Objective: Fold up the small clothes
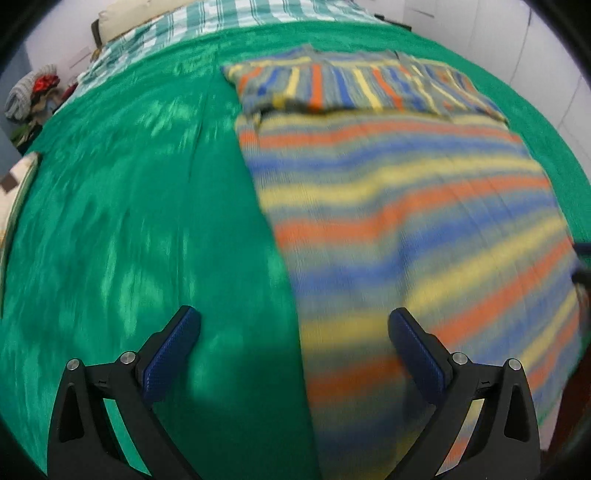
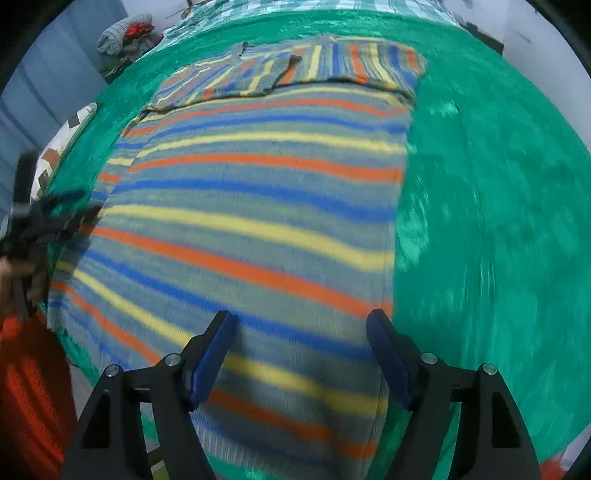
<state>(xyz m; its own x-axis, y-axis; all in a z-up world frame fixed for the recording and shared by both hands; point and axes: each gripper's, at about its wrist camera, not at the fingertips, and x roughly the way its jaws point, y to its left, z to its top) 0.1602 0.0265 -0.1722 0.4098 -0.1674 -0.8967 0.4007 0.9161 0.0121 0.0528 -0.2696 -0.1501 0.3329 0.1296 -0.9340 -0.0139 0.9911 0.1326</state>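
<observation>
Hovering: left gripper point(image 1: 294, 325) wide open, empty | right gripper point(image 2: 300, 328) likewise | striped sweater point(image 2: 258, 206) flat on green blanket point(image 2: 480, 221), sleeves folded at 12 o'clock

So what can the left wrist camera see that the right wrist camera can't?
Only the left wrist view shows the open left gripper from behind, hovering over the shirt's left edge, and a cream pillow at the head of the bed.

Only the right wrist view shows the open right gripper over the shirt's hem, and bright orange fabric at the lower left.

Both show the striped knit shirt with sleeves folded across its top, the green bedspread, and a pile of clothes.
</observation>
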